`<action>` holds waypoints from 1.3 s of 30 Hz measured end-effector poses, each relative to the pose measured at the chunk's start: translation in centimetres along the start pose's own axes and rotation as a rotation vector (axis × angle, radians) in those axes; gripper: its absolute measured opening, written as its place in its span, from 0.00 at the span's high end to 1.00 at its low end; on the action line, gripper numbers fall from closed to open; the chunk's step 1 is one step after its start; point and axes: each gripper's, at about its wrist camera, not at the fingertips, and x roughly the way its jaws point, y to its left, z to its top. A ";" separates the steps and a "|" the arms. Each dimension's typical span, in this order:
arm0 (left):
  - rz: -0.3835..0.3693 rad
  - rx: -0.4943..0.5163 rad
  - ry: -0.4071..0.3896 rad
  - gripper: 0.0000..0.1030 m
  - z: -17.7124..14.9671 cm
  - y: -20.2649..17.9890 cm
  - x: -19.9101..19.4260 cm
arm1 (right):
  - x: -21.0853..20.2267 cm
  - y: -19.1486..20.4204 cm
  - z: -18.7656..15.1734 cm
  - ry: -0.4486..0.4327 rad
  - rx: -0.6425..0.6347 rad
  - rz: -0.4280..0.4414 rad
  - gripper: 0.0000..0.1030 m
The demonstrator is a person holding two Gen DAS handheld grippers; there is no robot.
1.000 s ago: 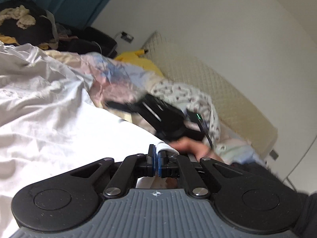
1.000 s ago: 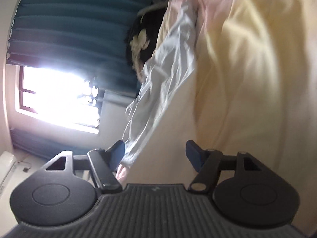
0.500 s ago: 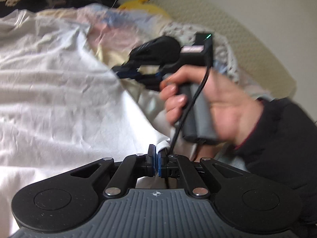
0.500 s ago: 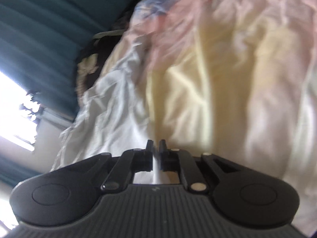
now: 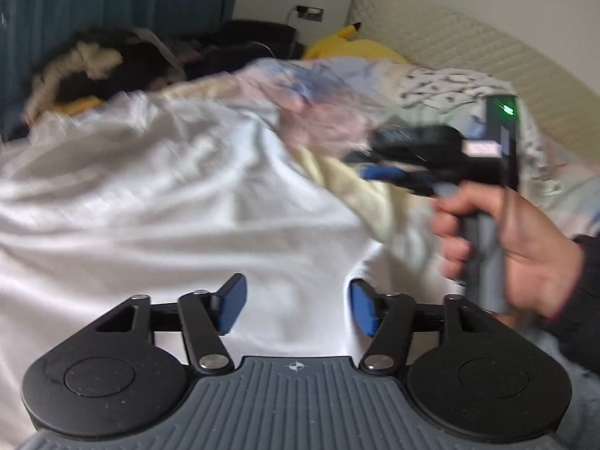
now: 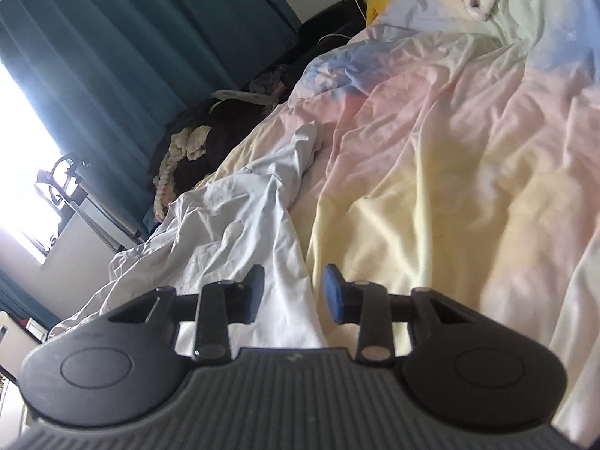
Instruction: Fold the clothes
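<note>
On bed, near left: white garment (image 5: 157, 202) spread over pastel quilt (image 6: 431, 172). Left gripper (image 5: 296, 303): jaws wide, empty, over garment. Right gripper (image 6: 293, 292): jaws apart, empty, at garment's right edge.

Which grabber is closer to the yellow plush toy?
Probably right. In the left view, the right gripper is out over the bedding, toward the yellow plush toy. The left gripper sits back over the white garment.

Left gripper (image 5: 296, 305) jaws spread wide, empty; right gripper (image 6: 293, 292) jaws parted, empty; hand (image 5: 525, 251) gripping its handle.
</note>
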 end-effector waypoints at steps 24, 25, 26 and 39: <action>-0.056 -0.046 -0.005 0.29 -0.5 -2.8 2.2 | -2.6 -3.3 4.5 -0.233 0.111 -0.022 0.71; -0.043 -0.054 -0.010 0.28 -0.7 -3.0 2.2 | -2.7 -3.3 4.5 -0.231 0.113 -0.019 0.71; -0.035 -0.064 -0.015 0.28 -0.9 -3.1 2.2 | -2.9 -3.2 4.5 -0.231 0.113 -0.014 0.71; -0.034 0.013 0.050 0.95 -0.6 -6.8 4.9 | -4.1 -3.2 4.6 -0.244 0.082 -0.014 0.71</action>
